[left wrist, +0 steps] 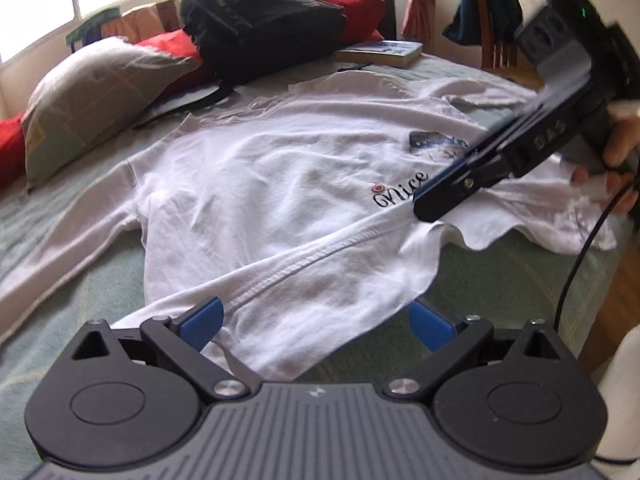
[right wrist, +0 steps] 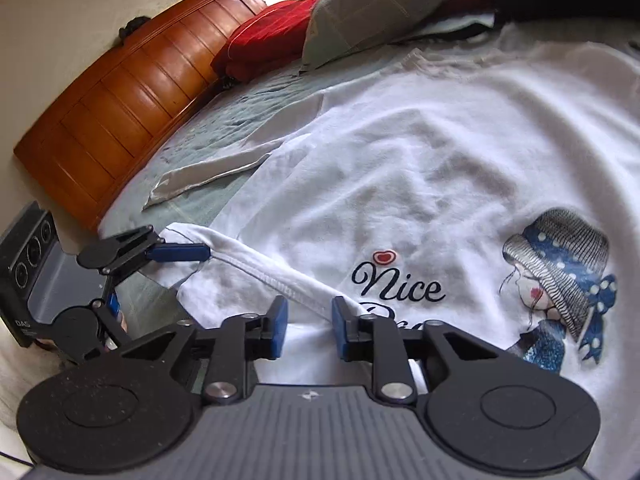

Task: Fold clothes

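Observation:
A white long-sleeved shirt (left wrist: 280,168) with a "Nice" print and a girl in a blue hat lies face up on the bed; it also shows in the right wrist view (right wrist: 440,168). Its bottom hem is lifted and folded over the front. My left gripper (left wrist: 316,320) is wide open, with the hem's corner lying between its blue pads; it shows in the right wrist view (right wrist: 160,280), open. My right gripper (right wrist: 306,326) has its pads a little apart with the hem fold between them. In the left wrist view the right gripper (left wrist: 428,208) looks pinched on the hem.
A grey-green pillow (left wrist: 92,100), red cushions (left wrist: 176,48), a black backpack (left wrist: 260,20) and a book (left wrist: 380,52) lie at the bed's far side. A wooden bed board (right wrist: 120,92) borders the green sheet (right wrist: 224,112). A wooden chair with dark cloth (left wrist: 492,20) stands beyond.

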Motion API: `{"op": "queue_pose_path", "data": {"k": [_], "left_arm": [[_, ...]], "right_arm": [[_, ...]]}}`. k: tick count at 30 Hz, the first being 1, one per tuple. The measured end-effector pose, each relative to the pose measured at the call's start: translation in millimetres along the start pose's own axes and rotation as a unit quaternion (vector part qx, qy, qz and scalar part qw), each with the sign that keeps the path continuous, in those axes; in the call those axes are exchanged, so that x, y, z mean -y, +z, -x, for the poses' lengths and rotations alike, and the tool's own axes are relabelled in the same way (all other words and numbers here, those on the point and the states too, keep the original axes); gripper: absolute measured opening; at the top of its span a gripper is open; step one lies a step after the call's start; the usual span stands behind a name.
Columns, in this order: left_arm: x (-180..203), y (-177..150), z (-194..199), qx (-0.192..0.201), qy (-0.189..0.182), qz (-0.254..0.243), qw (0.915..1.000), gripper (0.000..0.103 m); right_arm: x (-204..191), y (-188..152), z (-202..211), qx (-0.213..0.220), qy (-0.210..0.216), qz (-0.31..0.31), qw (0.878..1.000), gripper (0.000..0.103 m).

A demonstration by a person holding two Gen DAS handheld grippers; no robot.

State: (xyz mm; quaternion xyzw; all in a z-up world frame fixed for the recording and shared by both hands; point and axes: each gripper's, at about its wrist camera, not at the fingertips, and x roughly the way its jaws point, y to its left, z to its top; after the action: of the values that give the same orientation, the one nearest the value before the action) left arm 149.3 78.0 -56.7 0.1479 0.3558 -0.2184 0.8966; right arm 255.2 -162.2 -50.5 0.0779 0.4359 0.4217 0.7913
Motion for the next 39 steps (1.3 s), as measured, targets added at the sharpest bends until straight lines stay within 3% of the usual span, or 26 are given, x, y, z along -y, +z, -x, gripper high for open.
{"op": "queue_pose_path", "data": {"k": [3,5,8,11,13,17,18,20,21,22,26,31,33,37,39], "left_arm": [[17.3,-2.6,9.1,0.003,0.043,-0.057,0.9975,0.100],[29.3,-4.9,13.7,0.004,0.081,-0.090,0.9927,0.100],[46.5,-8.9,19.4,0.011,0.124,-0.133,0.9832,0.100],[57.8,-11.6,22.0,0.016,0.140,-0.153,0.9782,0.100],[63.3,-13.7,22.8,0.015,0.151,-0.159,0.9755,0.100],[67.1,-18.5,27.8,0.015,0.160,-0.159,0.9741,0.100],[67.7,-19.4,28.3,0.015,0.162,-0.160,0.9736,0.100],[68.3,-20.2,28.0,0.015,0.168,-0.162,0.9723,0.100],[68.3,-19.3,27.0,0.016,0.171,-0.163,0.9716,0.100],[68.6,-18.4,25.7,0.018,0.174,-0.164,0.9710,0.100],[76.3,-12.2,13.5,0.030,0.198,-0.192,0.9608,0.100],[87.3,-4.6,-4.9,0.062,0.246,-0.240,0.9369,0.100],[86.4,0.5,-6.6,0.073,0.263,-0.235,0.9328,0.100],[80.8,5.9,-2.3,0.086,0.270,-0.221,0.9332,0.100],[78.3,8.1,-2.3,0.085,0.267,-0.215,0.9354,0.100]], "right_arm": [[-25.4,-3.7,11.5,0.003,-0.030,0.061,0.998,0.053],[-48.3,-11.5,14.4,-0.002,-0.070,0.133,0.989,0.068],[-80.3,-27.9,11.8,-0.011,-0.133,0.239,0.962,0.069],[-98.9,-42.7,-0.9,-0.016,-0.173,0.306,0.936,0.068],[-105.0,-49.2,-11.6,-0.020,-0.194,0.332,0.923,0.066],[-116.1,-64.4,-31.0,-0.020,-0.257,0.410,0.875,0.050],[-116.8,-66.1,-33.3,-0.020,-0.264,0.421,0.868,0.047],[-117.3,-67.1,-35.4,-0.019,-0.273,0.433,0.859,0.028],[-117.9,-66.5,-33.6,-0.017,-0.272,0.431,0.860,0.021],[-118.6,-65.2,-30.3,-0.012,-0.271,0.425,0.863,0.006],[-119.8,-54.2,-11.8,0.011,-0.245,0.389,0.888,0.006],[-116.8,-45.1,7.5,0.015,-0.189,0.343,0.920,0.006],[-114.8,-44.7,12.8,0.016,-0.176,0.331,0.927,0.006],[-116.6,-52.3,9.2,0.015,-0.182,0.345,0.921,0.011],[-120.1,-60.0,0.1,0.017,-0.204,0.370,0.906,0.030]]}}
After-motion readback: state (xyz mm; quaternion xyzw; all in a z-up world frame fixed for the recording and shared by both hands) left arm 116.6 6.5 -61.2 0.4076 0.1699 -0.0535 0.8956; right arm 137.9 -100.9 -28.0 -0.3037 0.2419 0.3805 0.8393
